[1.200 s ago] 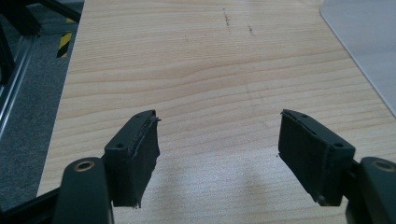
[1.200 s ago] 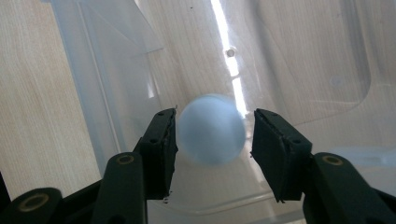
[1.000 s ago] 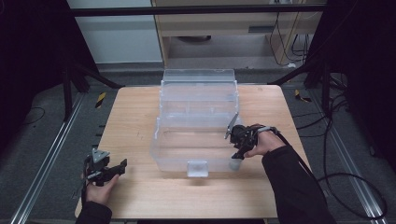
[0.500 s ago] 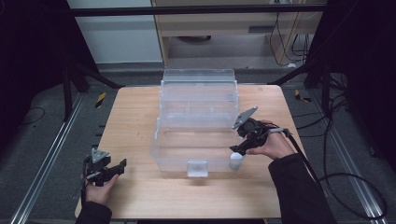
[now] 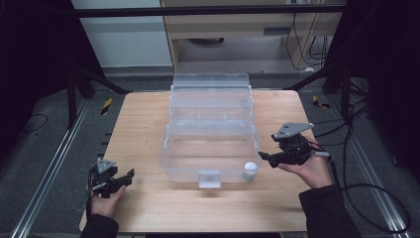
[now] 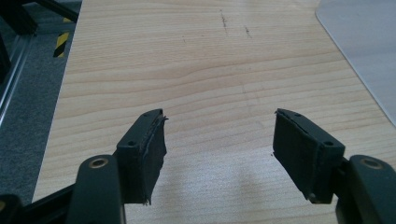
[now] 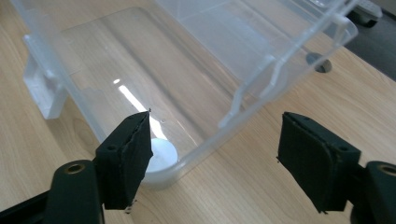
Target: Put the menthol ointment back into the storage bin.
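table (image 5: 148, 124): light wood, big and flat; lies under both grippers, bare wood grain right below the left one (image 6: 205, 84).
clear box (image 5: 210, 144): see-through plastic, lid tipped up at the far side; sits in the middle of the table, just beside the right gripper on its jaw side, well apart from the left gripper; corner of the box right in front of the right jaws (image 7: 187, 93).
box latch (image 5: 209, 178): small clear tab on the near wall of the box; off to the left past the right gripper's left jaw (image 7: 44, 88).
right hand (image 5: 309, 171): comes in from the bottom right, palm under the right gripper.
right gripper (image 5: 265, 156): jaws wide apart, nothing between them, let go; points at the box's near right corner; same wide gap in its own view (image 7: 215, 149).
left hand (image 5: 104, 201): at the near left edge of the table, wrapped round the left gripper.
left gripper (image 5: 130, 174): jaws spread apart, holding nothing, just wood between them (image 6: 218, 140); low over the table, clear box far off to its right.
white ball (image 5: 250, 169): small and round, inside the clear box at the near right corner; just in front of the right gripper, peeking out beside its left jaw (image 7: 161, 156), not touched by it.
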